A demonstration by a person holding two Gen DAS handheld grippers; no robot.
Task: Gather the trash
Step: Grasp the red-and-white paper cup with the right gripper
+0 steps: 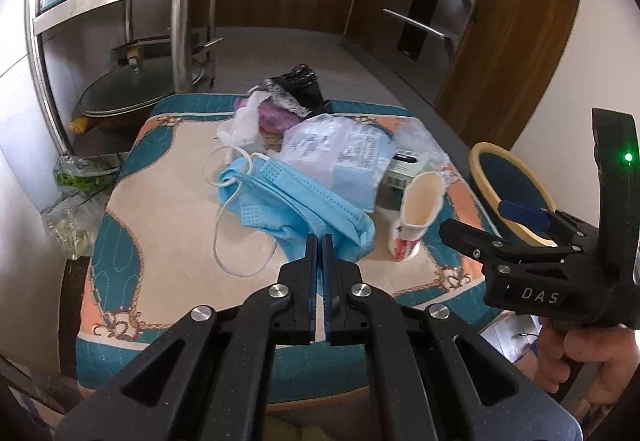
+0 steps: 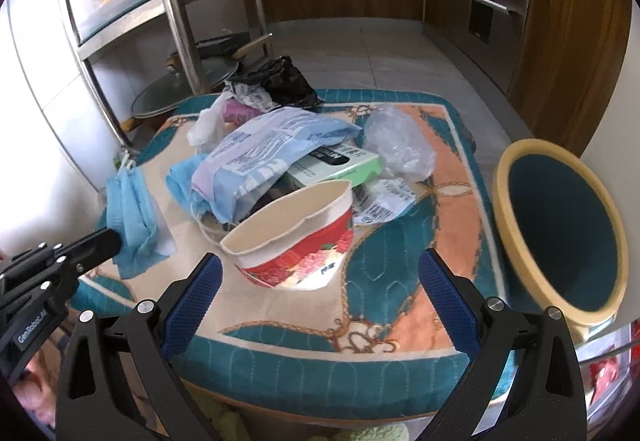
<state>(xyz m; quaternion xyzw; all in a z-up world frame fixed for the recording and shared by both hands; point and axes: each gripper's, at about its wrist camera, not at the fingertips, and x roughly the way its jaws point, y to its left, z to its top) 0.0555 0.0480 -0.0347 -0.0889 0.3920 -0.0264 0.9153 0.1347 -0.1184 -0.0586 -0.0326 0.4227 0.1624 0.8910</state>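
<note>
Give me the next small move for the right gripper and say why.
Probably ease the right gripper forward and close on the crushed paper cup. Its fingers stand open just short of the cup, the bin waits beside the table, and the left gripper is shut on a blue mask.

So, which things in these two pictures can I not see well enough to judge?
- Bin: its bottom is out of sight in both views, so its contents are unknown; in the left wrist view the right tool covers part of it.
- Green box: mostly under the blue printed packet in both views.
- Printed labels: too small to read.
- Left tool: shut on the blue mask; its tips are hidden in the fabric.
</note>
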